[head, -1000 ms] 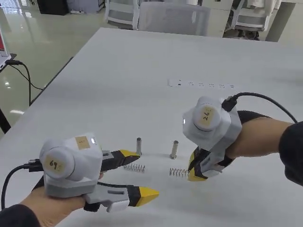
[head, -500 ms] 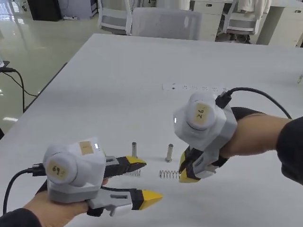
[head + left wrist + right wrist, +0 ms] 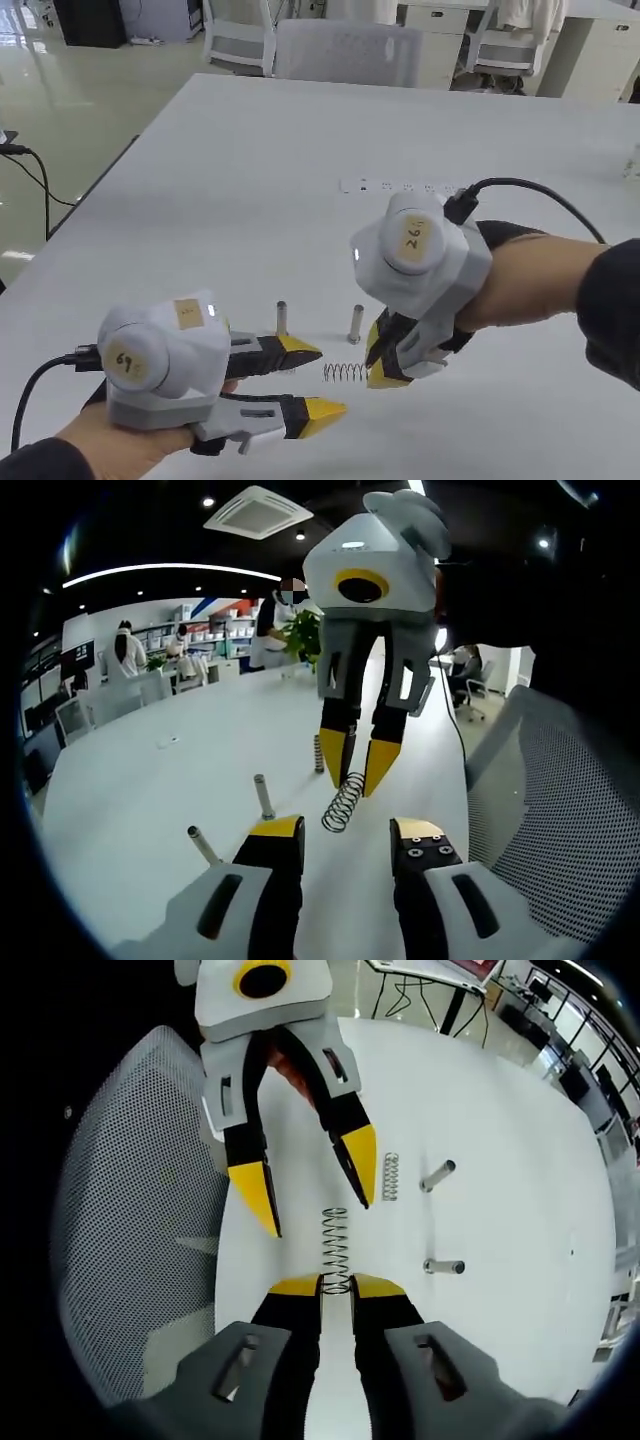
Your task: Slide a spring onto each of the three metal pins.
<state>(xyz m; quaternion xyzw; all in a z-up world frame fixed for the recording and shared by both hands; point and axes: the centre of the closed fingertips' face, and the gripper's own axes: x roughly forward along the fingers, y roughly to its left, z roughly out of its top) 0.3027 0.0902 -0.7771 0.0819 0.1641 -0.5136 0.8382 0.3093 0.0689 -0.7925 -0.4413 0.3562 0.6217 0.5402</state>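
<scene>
Currently the left gripper (image 3: 318,379) sits low at the left of the head view, jaws wide apart and holding nothing; its own view shows bare table (image 3: 250,180) between the two yellow tips. Just beyond its upper jaw, two metal pins stand upright on the table: the left pin (image 3: 281,318) and the middle pin (image 3: 355,325), close to each other but apart. The left gripper view shows a third pin (image 3: 319,755) standing just behind the right gripper's jaws. A loose second spring (image 3: 390,1175) lies flat on the table, between one of the left gripper's jaw tips and the nearest pin, touching neither. Right of that, the spring (image 3: 345,373) sticks out sideways from the right gripper (image 3: 378,365), pointing toward the left gripper's open jaws. The right gripper's jaws are nearly closed, pinching one end of that spring between the yellow tips; its far end is free. Can't tell whether the held spring touches the table. No spring is on any pin yet. A power strip (image 3: 400,186) lies further back on the table, well apart from the work.
</scene>
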